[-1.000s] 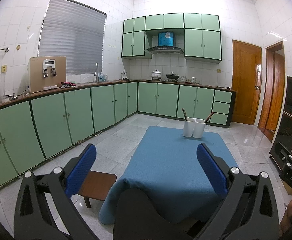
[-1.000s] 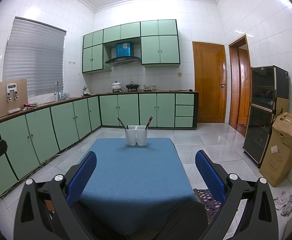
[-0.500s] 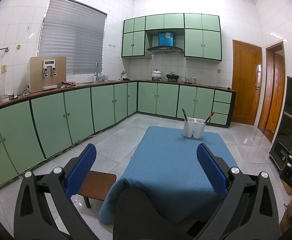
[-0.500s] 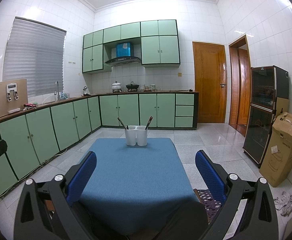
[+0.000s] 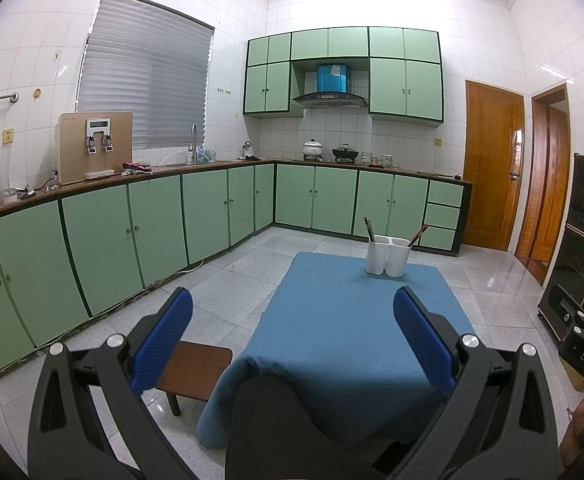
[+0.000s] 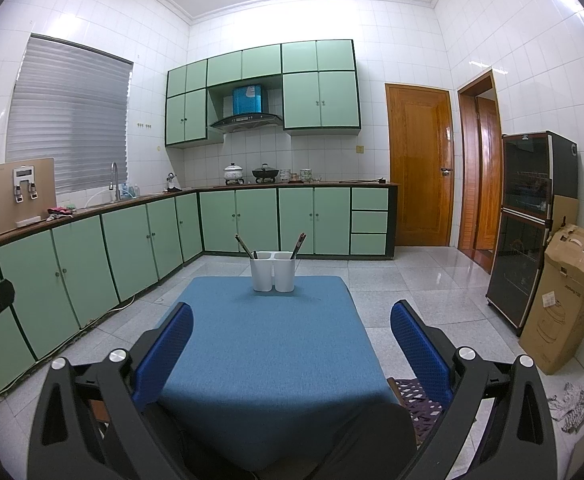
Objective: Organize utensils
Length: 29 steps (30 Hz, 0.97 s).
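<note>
Two black grippers with blue pads, left point(image 5: 292, 320) and right point(image 6: 291, 326), hang wide and empty over the blue-clothed desk point(image 6: 268, 344). Dark utensils point(image 6: 244, 246) stand in the white twin-cup plastic holder point(image 6: 272, 271) at 12 o'clock; this fits sorting finished or pending.

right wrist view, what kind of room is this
A home kitchen, most likely. Mint-green cabinets run under a dark wooden counter, a range hood hangs over pots on the stove, and a steel tap marks a sink. A white two-cup utensil holder stands on the blue-clothed table.
</note>
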### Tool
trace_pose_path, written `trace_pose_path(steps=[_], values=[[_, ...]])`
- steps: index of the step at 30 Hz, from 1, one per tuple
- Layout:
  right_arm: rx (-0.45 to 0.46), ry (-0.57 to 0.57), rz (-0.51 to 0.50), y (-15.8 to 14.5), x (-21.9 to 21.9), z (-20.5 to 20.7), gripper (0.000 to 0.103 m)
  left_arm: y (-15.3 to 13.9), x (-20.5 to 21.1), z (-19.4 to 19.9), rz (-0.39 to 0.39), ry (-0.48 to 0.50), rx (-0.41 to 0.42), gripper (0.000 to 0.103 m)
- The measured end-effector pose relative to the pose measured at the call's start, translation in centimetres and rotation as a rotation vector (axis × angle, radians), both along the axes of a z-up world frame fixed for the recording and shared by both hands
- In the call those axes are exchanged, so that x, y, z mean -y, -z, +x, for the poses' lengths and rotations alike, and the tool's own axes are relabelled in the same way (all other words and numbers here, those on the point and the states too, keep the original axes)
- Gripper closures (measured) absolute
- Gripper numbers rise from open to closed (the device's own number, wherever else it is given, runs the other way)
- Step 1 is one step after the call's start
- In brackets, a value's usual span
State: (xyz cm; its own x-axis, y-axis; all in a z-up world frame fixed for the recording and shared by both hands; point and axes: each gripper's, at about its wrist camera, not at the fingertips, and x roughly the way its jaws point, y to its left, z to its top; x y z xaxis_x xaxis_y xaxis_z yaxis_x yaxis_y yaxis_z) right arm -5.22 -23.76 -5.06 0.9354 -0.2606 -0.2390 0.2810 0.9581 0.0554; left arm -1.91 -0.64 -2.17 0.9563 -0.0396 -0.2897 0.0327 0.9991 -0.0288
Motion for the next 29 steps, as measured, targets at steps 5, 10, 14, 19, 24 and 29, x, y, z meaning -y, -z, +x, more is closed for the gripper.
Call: trace_pose_path(steps=[5, 10, 14, 19, 24, 29], values=[[-0.001, -0.001, -0.001, 0.02, 0.06, -0.02, 0.006, -0.02, 0.0, -0.04, -0.001, -0.001, 0.001, 0.005], [-0.001, 0.0, -0.001, 0.04, 0.05, -0.01, 0.006, -0.03, -0.02, -0.01, 0.0, -0.001, 0.0, 0.005], [0.001, 0.0, -0.002, 0.0, -0.04, -0.02, 0.006, 0.06, 0.01, -0.03, -0.002, 0.0, 0.001, 0.005], [-0.002, 0.0, 0.0, 0.01, 0.03, 0.04, 0.006, 0.13, 0.08, -0.11, -0.001, 0.0, 0.0, 0.005], [-0.001, -0.001, 0.0, -0.02, 0.05, 0.03, 0.006, 0.13, 0.11, -0.24, 0.001, 0.0, 0.006, 0.005], [-0.003, -0.001, 0.001, -0.06, 0.06, 0.04, 0.006, 0.4, 0.36, -0.47, 0.0, 0.002, 0.002, 0.005]])
